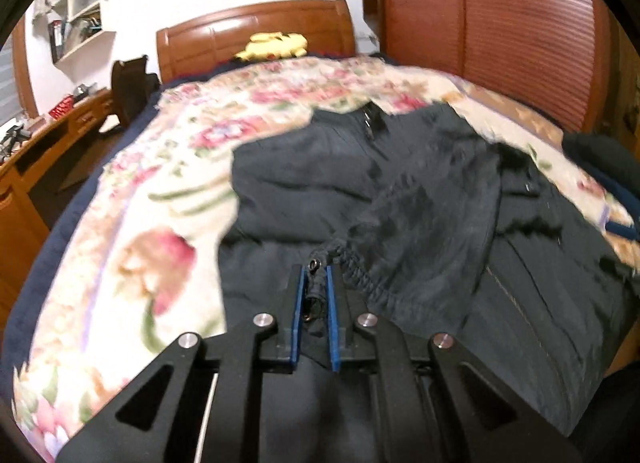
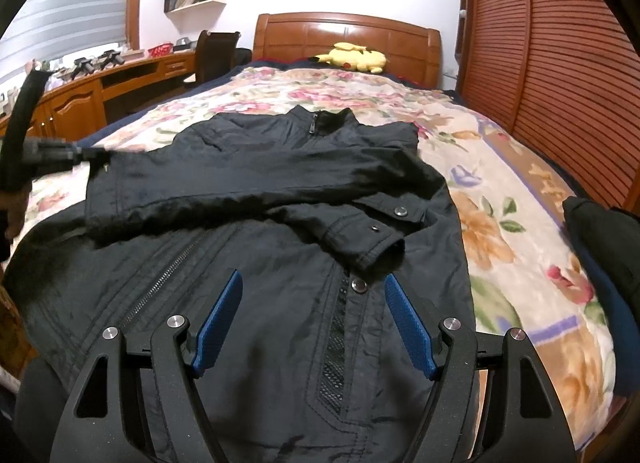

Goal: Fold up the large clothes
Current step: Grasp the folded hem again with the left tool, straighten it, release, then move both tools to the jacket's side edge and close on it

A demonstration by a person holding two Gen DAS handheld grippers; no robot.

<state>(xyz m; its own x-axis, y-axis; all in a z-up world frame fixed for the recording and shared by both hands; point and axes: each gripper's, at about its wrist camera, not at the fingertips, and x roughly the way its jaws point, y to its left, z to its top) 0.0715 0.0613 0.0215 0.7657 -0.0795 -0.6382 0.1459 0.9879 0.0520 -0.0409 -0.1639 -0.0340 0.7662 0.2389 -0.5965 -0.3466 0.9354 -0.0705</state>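
A dark navy jacket (image 2: 280, 263) lies front-up on the floral bedspread (image 2: 500, 223), collar towards the headboard, both sleeves folded across the chest. My left gripper (image 1: 316, 271) is shut on the cuff of one sleeve (image 1: 360, 271) and holds it over the jacket body (image 1: 400, 183). In the right wrist view the left gripper (image 2: 86, 153) shows at the left, at that sleeve's end. My right gripper (image 2: 314, 283) is open and empty, just above the jacket's lower front near a snap button (image 2: 359, 285).
A yellow plush toy (image 2: 354, 57) lies by the wooden headboard (image 2: 348, 29). A slatted wooden wardrobe (image 2: 560, 63) stands along the right. A desk (image 2: 100, 83) with a chair is on the left. A dark clothes pile (image 2: 608, 247) sits at the bed's right edge.
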